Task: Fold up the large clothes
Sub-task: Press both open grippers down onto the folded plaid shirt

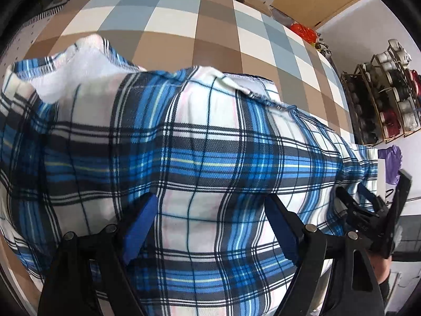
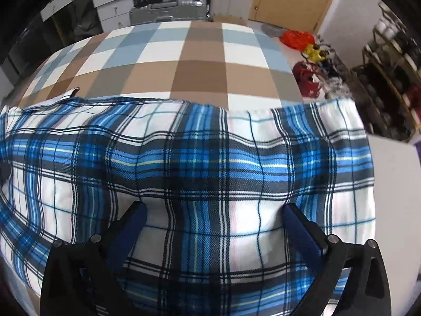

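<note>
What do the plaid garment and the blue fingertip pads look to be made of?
Plaid garment: woven cloth, likely cotton or a blend; twill weave lines and a stitched hem show, matte. Blue pads on the left gripper fingers: matte, possibly rubber or foam; hard to tell.

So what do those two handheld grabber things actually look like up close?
Both look alike. The left gripper and the right gripper each have two flat black fingers lined on the inner face with a blue pad, joined to angular black frames by round silver pins. No cables, markings or sleeves show.
</note>
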Demonstrator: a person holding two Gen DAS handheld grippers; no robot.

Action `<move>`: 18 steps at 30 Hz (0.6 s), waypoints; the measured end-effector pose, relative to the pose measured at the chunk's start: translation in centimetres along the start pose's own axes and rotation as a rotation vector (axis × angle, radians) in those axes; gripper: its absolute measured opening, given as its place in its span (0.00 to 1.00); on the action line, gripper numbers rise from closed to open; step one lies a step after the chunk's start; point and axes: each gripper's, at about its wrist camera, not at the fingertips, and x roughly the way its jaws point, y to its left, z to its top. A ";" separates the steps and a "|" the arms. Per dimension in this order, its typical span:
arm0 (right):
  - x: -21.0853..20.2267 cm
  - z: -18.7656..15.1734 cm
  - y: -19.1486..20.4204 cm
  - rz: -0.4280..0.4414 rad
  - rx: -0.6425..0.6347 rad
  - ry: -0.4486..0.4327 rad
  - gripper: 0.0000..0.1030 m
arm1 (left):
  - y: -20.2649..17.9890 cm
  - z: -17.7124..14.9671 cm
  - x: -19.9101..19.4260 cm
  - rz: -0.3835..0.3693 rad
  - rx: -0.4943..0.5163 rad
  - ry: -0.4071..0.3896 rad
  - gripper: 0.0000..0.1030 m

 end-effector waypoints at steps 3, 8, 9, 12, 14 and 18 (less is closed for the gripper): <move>-3.0 -1.0 -1.3 0.033 0.002 -0.109 0.99 | -0.6 -0.9 -1.0 0.028 0.006 -0.005 0.78; -6.6 -5.8 -2.7 0.129 -0.035 -0.175 1.00 | -2.8 -4.8 -2.9 -0.072 0.125 -0.022 0.78; -7.0 -7.0 -2.3 0.132 -0.077 -0.197 1.00 | -3.6 -6.2 -2.8 -0.152 0.173 -0.003 0.78; -5.3 -8.7 -0.2 0.033 -0.174 -0.167 1.00 | -3.5 -8.1 -0.6 -0.124 0.204 0.032 0.77; -3.5 -8.8 0.2 0.017 -0.173 -0.117 1.00 | -2.7 -8.4 0.1 -0.097 0.183 0.015 0.77; -2.1 -8.8 -0.7 0.070 -0.075 -0.072 1.00 | -2.0 -8.9 0.1 -0.085 0.168 -0.024 0.77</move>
